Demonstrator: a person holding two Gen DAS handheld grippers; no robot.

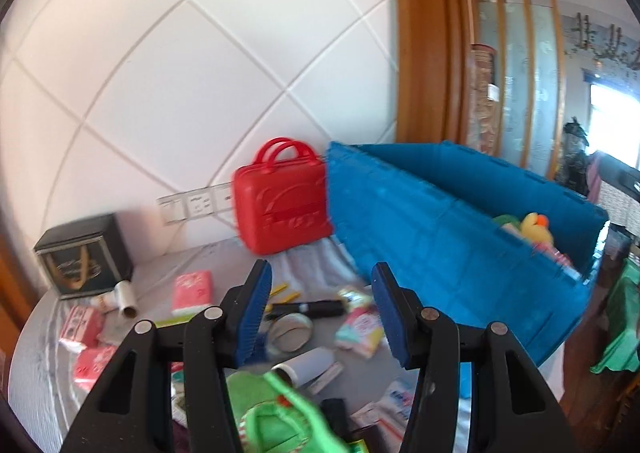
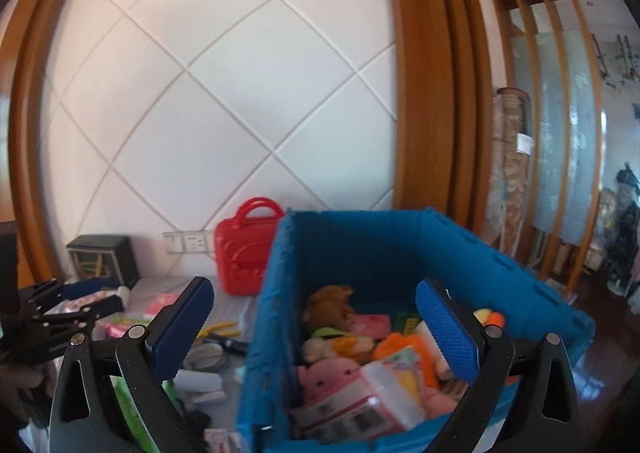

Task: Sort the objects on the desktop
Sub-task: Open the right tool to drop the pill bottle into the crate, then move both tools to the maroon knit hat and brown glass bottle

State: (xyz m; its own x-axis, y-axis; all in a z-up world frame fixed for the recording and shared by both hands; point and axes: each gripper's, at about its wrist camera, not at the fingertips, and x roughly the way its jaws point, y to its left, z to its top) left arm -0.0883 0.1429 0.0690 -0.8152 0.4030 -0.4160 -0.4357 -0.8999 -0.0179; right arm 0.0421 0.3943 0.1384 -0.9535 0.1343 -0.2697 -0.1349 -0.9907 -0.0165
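Observation:
A blue crate [image 2: 280, 293] stands on the grey table [image 1: 36, 349] and holds plush toys, packets and a pink plush [image 2: 332, 371]. My right gripper [image 2: 316, 329] hangs wide open over the crate's near left wall, with nothing between its pads. My left gripper [image 1: 322, 313] is open above the clutter left of the crate [image 1: 420, 237], with nothing gripped; in the right wrist view it shows at the far left [image 2: 80, 305]. Below it lie a tape roll [image 1: 290, 331], a black pen [image 1: 308, 308], a white tube [image 1: 306, 367] and a green cloth [image 1: 280, 413]. A yellow duck [image 1: 536, 227] sits inside the crate.
A red toy suitcase [image 1: 284, 205] leans on the tiled wall beside the crate. A black box [image 1: 84, 253] stands at the table's back left, with pink packets [image 1: 192, 289] near it. A wall socket strip [image 1: 196, 203] sits behind. The floor drops away right of the crate.

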